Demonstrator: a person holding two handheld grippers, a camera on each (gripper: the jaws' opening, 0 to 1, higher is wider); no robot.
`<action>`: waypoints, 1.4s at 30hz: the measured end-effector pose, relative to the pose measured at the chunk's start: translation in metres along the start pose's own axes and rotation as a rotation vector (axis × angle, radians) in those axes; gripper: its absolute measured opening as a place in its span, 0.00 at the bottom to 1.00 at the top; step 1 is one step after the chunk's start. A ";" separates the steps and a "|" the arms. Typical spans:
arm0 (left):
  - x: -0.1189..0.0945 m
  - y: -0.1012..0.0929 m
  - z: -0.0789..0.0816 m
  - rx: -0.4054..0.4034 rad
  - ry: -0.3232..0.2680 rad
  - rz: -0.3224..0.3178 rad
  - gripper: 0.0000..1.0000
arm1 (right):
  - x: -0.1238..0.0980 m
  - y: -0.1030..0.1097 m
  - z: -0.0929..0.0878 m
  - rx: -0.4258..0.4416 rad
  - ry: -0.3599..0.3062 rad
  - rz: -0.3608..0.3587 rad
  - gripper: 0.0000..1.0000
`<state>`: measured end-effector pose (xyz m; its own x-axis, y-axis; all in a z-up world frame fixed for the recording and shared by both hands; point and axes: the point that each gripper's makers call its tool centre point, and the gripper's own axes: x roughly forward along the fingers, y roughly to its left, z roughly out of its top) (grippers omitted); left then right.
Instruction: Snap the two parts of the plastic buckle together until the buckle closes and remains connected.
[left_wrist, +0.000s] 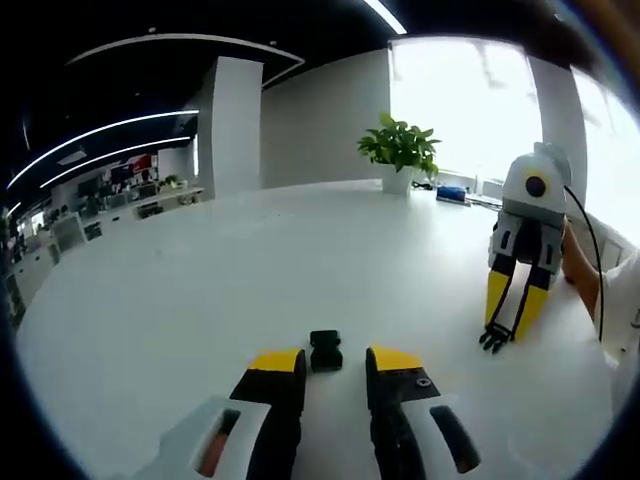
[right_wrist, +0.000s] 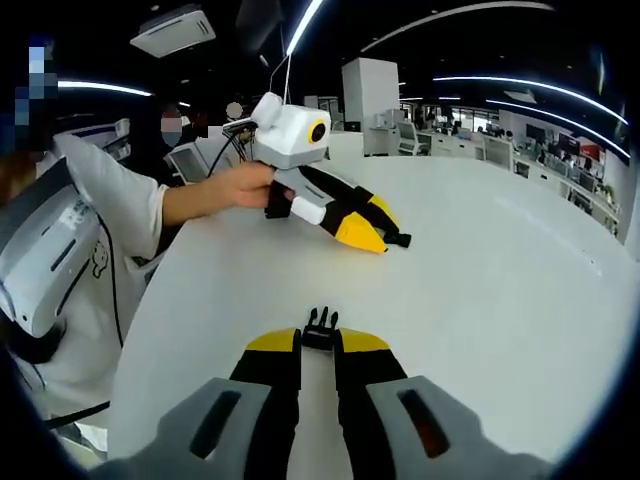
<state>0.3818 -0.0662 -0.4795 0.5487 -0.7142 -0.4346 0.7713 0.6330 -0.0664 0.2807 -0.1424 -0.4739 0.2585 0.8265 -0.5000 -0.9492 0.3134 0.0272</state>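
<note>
On white table (left_wrist: 200, 300), socket half (left_wrist: 326, 351) lying between tips of left claw (left_wrist: 325, 362), jaws apart. Right claw (right_wrist: 318, 342) clamping pronged half (right_wrist: 320, 328), prongs pointing forward, halves sitting well apart, facing.

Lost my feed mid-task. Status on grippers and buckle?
Left gripper open, socket half between its jaws on the table. Right gripper shut on pronged half. Halves apart, nothing between.
</note>
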 end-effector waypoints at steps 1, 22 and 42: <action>0.000 0.000 0.000 -0.001 0.000 0.001 0.23 | 0.000 0.000 0.000 0.001 0.000 0.000 0.12; 0.001 0.000 0.000 -0.006 -0.003 -0.012 0.13 | 0.001 0.002 0.000 -0.012 0.004 -0.007 0.12; -0.012 -0.006 0.002 -0.037 -0.016 -0.088 0.10 | 0.001 0.003 0.000 -0.011 -0.003 -0.006 0.12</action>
<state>0.3713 -0.0620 -0.4725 0.4846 -0.7719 -0.4115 0.8043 0.5781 -0.1372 0.2782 -0.1407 -0.4743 0.2648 0.8263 -0.4971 -0.9496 0.3132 0.0148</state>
